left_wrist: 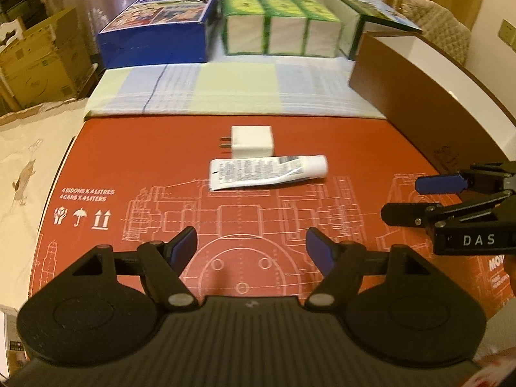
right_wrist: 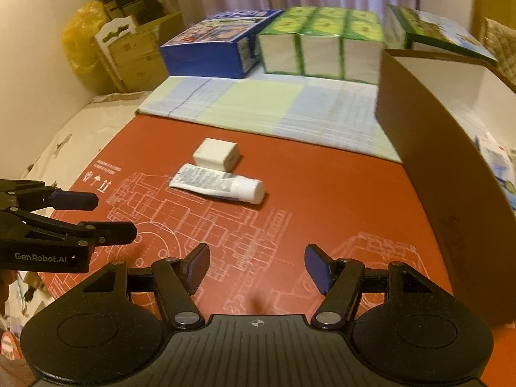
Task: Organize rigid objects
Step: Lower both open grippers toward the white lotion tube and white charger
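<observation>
- A white charger (left_wrist: 253, 141) and a white tube (left_wrist: 267, 172) are seen just beside each other on the red mat (left_wrist: 129, 167).
- The left gripper (left_wrist: 251, 248) is held with jaws apart, nothing between them.

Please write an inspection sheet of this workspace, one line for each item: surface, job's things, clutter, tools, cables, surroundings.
Surface: red printed cardboard sheet with white line drawings; a checked cloth lies behind it.
Job's things: white charger plug and white tube lie side by side mid-sheet, close together; contact cannot be told. Brown open box stands at the right.
Clutter: blue box, green pack of tissue boxes, green-edged box in a row at the back.
Tools: left tool open, empty; right tool open, empty. Both are short of the plug and tube.
Cables: nothing seen.
Surroundings: curtains, cardboard cartons at the left.
</observation>
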A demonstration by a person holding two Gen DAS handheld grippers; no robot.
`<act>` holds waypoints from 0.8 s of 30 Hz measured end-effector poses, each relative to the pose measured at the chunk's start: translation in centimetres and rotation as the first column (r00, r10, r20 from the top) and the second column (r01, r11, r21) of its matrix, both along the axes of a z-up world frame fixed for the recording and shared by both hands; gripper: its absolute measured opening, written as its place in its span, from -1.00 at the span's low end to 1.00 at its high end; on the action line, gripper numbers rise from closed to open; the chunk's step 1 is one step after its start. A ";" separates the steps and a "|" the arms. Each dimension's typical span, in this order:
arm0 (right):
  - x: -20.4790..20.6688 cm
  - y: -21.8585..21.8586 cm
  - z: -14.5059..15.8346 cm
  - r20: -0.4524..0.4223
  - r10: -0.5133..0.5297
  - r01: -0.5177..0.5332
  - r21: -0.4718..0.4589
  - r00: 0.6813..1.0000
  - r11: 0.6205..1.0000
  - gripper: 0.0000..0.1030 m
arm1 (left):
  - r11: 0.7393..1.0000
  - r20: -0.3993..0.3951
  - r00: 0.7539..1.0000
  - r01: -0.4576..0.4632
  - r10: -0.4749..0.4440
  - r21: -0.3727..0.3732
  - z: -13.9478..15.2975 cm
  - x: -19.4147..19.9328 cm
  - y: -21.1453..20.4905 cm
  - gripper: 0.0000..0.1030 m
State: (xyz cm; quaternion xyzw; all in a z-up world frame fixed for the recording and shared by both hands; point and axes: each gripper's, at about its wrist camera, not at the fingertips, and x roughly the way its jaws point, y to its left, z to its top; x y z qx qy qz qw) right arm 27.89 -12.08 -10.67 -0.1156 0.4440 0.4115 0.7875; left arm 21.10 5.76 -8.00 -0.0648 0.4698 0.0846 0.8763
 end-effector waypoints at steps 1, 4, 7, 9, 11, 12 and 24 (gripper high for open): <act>0.1 0.4 -0.1 0.004 0.011 -0.011 0.000 1.000 1.000 0.21 | 1.000 -0.003 1.000 -0.008 0.008 0.000 -0.1 0.0 0.2 0.38; 0.7 1.5 -0.5 0.012 0.040 -0.040 -0.002 0.999 0.999 0.21 | 0.999 -0.011 0.999 -0.032 0.032 -0.005 -0.6 -0.1 1.1 0.38; 1.4 2.4 -0.9 0.017 0.073 -0.073 -0.003 0.997 0.997 0.21 | 0.998 -0.023 0.998 -0.057 0.057 -0.008 -1.1 -0.1 1.9 0.38; 2.0 3.2 -1.4 0.018 0.095 -0.095 -0.013 0.995 0.995 0.21 | 0.997 -0.031 0.997 -0.076 0.076 -0.010 -1.5 -0.1 2.5 0.38; 2.5 3.8 -1.8 0.020 0.124 -0.124 -0.020 0.992 0.992 0.21 | 0.995 -0.039 0.995 -0.096 0.095 -0.011 -1.8 0.0 3.1 0.38; 2.8 4.1 -2.1 0.021 0.138 -0.137 -0.025 0.990 0.990 0.21 | 0.994 -0.042 0.994 -0.106 0.105 -0.011 -2.0 0.0 3.5 0.38; 5.4 9.2 -4.8 0.042 0.358 -0.353 -0.099 0.933 0.930 0.21 | 0.973 -0.088 0.969 -0.232 0.230 -0.005 -3.6 -0.3 7.0 0.38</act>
